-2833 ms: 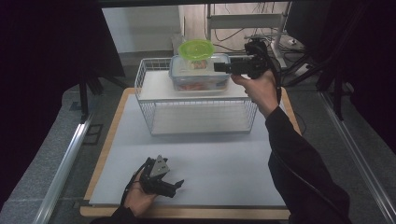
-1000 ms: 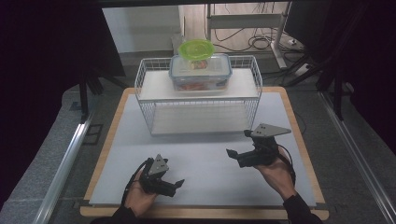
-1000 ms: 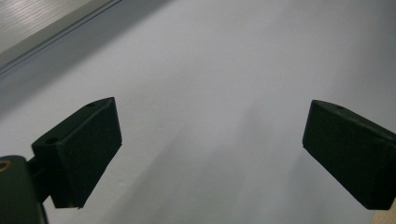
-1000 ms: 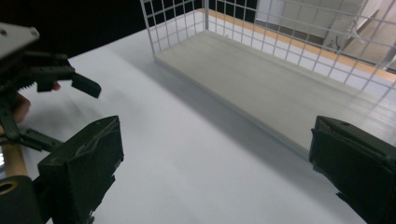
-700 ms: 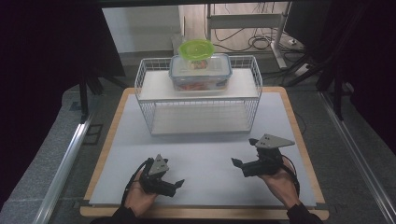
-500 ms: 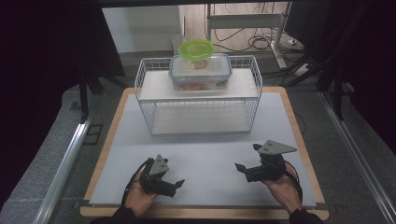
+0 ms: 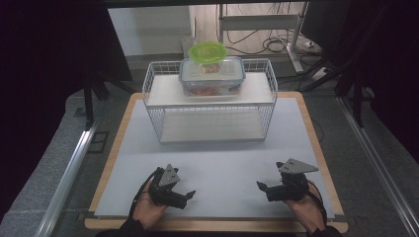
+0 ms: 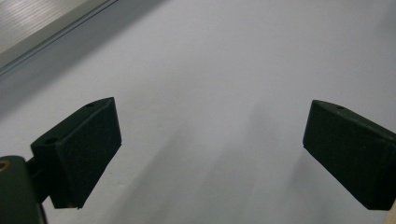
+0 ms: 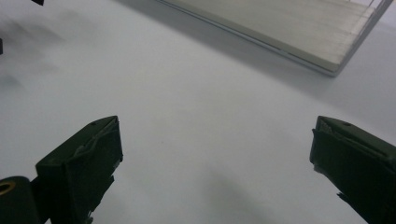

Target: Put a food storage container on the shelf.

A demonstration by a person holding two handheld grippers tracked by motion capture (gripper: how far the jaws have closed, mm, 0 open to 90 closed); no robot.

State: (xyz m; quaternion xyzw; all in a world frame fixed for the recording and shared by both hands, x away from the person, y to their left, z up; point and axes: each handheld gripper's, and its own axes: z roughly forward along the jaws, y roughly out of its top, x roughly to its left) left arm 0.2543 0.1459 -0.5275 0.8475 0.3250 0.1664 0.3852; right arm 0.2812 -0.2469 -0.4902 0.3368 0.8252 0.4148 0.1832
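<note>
Nearest you, your 2 grippers sit low over the mat (image 7: 222, 168) at its near edge; the left gripper (image 7: 190, 194) is on your left, jaws pointing across toward the middle; the right gripper (image 7: 260, 186) is on your right, jaws pointing back toward the left one. Both are released; in the left gripper view the 2 black jaws stand wide apart with bare mat between them, and the right gripper view shows the same, with nothing held in either.

Farther off, across a wide strip of bare mat, the wire rack (image 7: 210, 101) stands across the far half of the board, its long side running left to right, open toward you. On its upper shelf sits the box (image 7: 211, 76), a clear tub with a blue-rimmed lid, its long axis also left to right; on top of it rests the green lid (image 7: 207, 51), flat and round.

The box lies straight ahead and up from both hands, well apart from each, near the middle of the shelf. By my reading the right gripper is slightly nearer, though the difference is small; either hand would have to rise as well as go forward.
</note>
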